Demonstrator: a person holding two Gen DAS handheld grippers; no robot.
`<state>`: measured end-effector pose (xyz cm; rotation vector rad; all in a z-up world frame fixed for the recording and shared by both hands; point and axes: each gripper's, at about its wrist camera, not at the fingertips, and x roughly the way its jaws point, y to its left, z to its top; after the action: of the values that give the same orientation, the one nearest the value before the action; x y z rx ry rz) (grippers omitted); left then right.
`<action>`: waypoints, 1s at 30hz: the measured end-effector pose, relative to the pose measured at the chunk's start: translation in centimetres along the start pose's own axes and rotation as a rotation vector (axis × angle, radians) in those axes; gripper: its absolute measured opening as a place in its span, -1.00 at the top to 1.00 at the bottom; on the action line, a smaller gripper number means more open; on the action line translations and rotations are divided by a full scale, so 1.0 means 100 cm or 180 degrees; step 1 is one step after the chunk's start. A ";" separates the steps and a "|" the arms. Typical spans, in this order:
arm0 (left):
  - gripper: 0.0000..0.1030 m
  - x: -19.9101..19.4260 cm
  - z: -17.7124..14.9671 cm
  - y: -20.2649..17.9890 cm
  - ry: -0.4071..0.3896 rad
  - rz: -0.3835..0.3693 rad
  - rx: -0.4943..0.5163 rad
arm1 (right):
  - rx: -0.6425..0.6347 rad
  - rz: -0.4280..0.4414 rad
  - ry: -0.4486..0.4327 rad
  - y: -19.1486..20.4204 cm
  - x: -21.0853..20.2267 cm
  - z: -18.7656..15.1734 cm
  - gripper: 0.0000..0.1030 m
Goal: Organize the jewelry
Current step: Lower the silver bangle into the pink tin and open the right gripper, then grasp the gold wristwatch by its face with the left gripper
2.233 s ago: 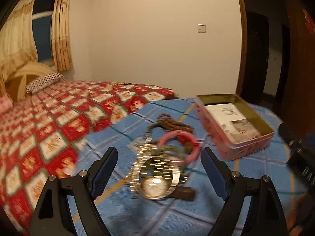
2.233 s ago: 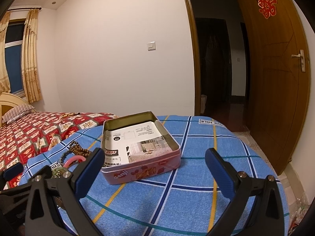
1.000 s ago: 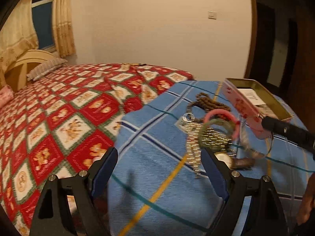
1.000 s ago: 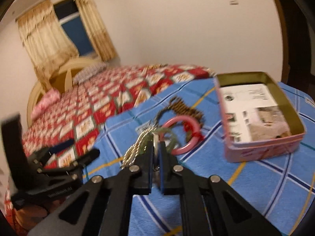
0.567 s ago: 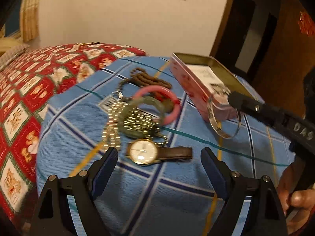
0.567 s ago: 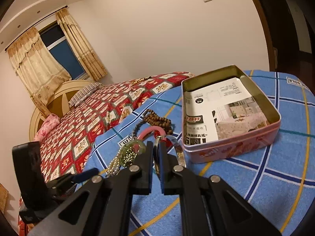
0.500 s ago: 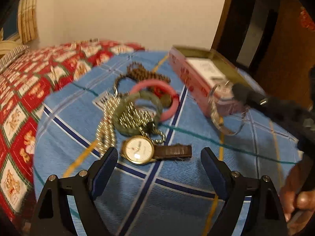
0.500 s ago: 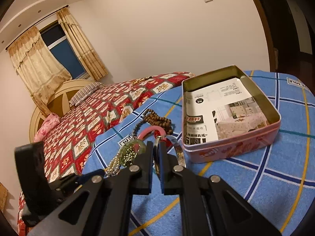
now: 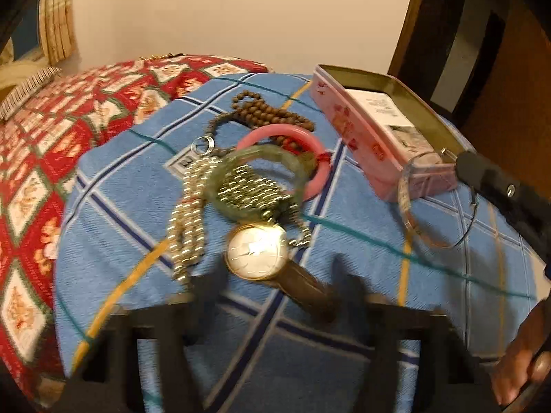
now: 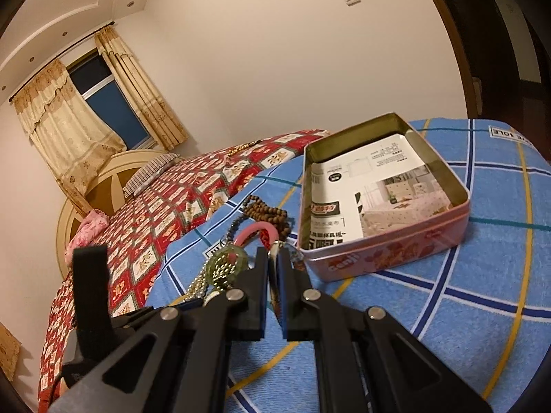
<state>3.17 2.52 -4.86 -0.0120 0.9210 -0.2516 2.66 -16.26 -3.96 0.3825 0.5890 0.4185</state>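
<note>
Blue checked blanket [image 9: 344, 361] under both claws: left gripper [image 9: 279, 296] closing astride the watch [image 9: 256, 251] strap to lift it, right gripper [image 10: 273, 275] pinched on a clear bangle [image 9: 413, 216], tin [image 10: 458, 186] just ahead for stowing.

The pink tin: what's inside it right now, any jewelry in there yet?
Inside the pink tin only a printed paper sheet lining the bottom shows; no jewelry on it. What lies under the sheet is covered.

A red patterned quilt [image 10: 179, 199] covers the bed beneath beige curtains [image 10: 69, 130], near a wooden door frame [image 9: 406, 27]
</note>
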 end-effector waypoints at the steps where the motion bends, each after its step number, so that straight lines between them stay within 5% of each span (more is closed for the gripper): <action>1: 0.49 -0.003 -0.001 0.003 -0.0009 -0.0065 -0.0017 | -0.0008 0.0005 -0.0002 0.000 0.000 0.000 0.83; 2: 0.61 -0.005 -0.002 0.004 -0.0020 -0.0047 0.0026 | 0.0002 0.0011 -0.0002 0.000 0.000 0.000 0.83; 14: 0.67 -0.029 -0.003 0.004 -0.0214 -0.0057 0.0180 | 0.0071 0.0217 -0.0063 0.001 -0.017 0.009 0.83; 16: 1.00 -0.039 -0.001 0.003 -0.0289 -0.0107 0.0189 | 0.0030 0.0240 -0.0110 0.005 -0.023 0.016 0.83; 25: 1.00 -0.064 0.038 -0.018 -0.0719 -0.0144 0.0387 | -0.0022 0.0157 -0.0335 -0.001 -0.027 0.058 0.83; 30: 0.95 -0.049 0.036 -0.006 -0.0465 -0.0074 0.0376 | 0.0108 0.0091 -0.0311 -0.023 -0.010 0.075 0.83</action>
<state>3.03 2.72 1.25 0.0672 0.7599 -0.3222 7.07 -20.36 1.22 0.4418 0.4964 0.4151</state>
